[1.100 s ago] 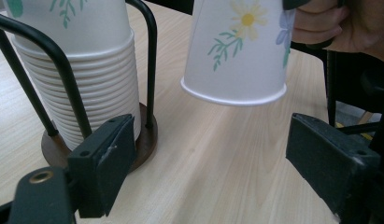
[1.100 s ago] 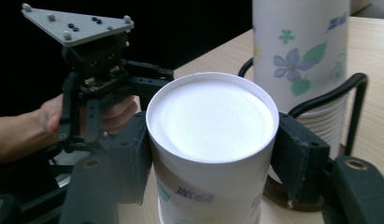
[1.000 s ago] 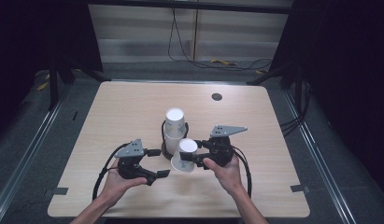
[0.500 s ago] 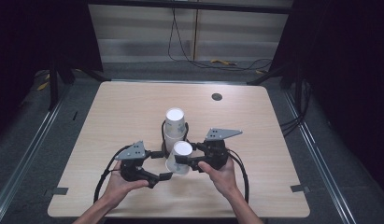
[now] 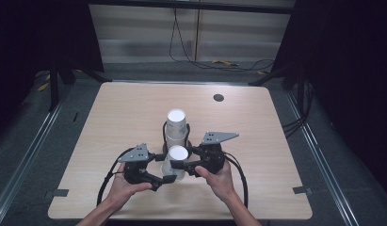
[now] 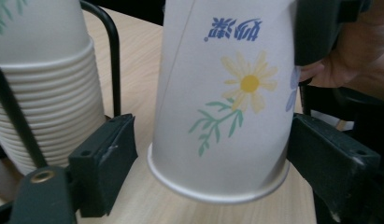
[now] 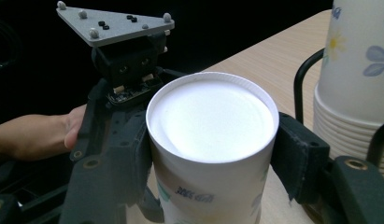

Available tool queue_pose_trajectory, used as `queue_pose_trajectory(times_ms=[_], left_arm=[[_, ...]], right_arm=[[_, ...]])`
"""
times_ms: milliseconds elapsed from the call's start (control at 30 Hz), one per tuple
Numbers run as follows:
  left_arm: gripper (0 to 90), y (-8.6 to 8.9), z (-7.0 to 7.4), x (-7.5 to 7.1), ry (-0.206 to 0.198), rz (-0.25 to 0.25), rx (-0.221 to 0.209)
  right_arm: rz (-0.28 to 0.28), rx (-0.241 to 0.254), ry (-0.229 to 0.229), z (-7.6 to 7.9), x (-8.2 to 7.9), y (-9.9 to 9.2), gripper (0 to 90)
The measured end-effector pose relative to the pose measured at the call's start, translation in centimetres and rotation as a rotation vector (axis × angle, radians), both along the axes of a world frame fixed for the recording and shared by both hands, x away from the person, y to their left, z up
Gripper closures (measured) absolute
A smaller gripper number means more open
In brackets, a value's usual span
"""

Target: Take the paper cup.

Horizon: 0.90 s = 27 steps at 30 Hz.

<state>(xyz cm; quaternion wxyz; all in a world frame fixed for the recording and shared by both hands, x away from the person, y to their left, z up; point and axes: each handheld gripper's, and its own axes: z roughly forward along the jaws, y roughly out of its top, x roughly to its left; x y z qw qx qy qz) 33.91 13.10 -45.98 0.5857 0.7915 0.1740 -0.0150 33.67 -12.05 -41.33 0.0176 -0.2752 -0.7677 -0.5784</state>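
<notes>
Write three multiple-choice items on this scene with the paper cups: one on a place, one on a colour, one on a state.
1. Where does the stack of cups stand?
A. Behind the single cup
B. At the table's right edge
C. On the floor

2. What colour is the middle of the flower on the single cup?
A. Red
B. Yellow
C. Black

3. How is the single cup held?
A. Upright, mouth up
B. Lying on its side
C. Upside down, rim downward

Answers: 1 A, the high view shows the stack farther up the table. 2 B, the left gripper view shows a yellow centre. 3 C, its rolled rim is at the bottom, with the right gripper clamped near the top.
</notes>
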Motion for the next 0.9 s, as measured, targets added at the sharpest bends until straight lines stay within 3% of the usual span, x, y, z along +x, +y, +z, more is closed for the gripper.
queue_pose_trajectory(times_ms=[367, 800, 867, 900], left_arm=[[21.6, 0.02, 0.01, 0.01, -0.003, -0.022, -0.025], [25.9, -0.03, -0.05, 0.08, 0.011, -0.037, -0.017], [26.3, -0.03, -0.05, 0.07, 0.016, -0.04, -0.013], [26.4, -0.02, -0.06, 0.08, 0.023, -0.048, -0.006]], right_arm=[[0.008, 0.022, 0.0, 0.19, -0.03, 0.7, 36.0], [0.026, 0.024, 0.02, -0.03, 0.29, 0.56, 32.9], [0.024, 0.024, 0.022, -0.03, 0.29, 0.57, 32.1], [0.021, 0.024, 0.019, -0.03, 0.31, 0.56, 25.9]])
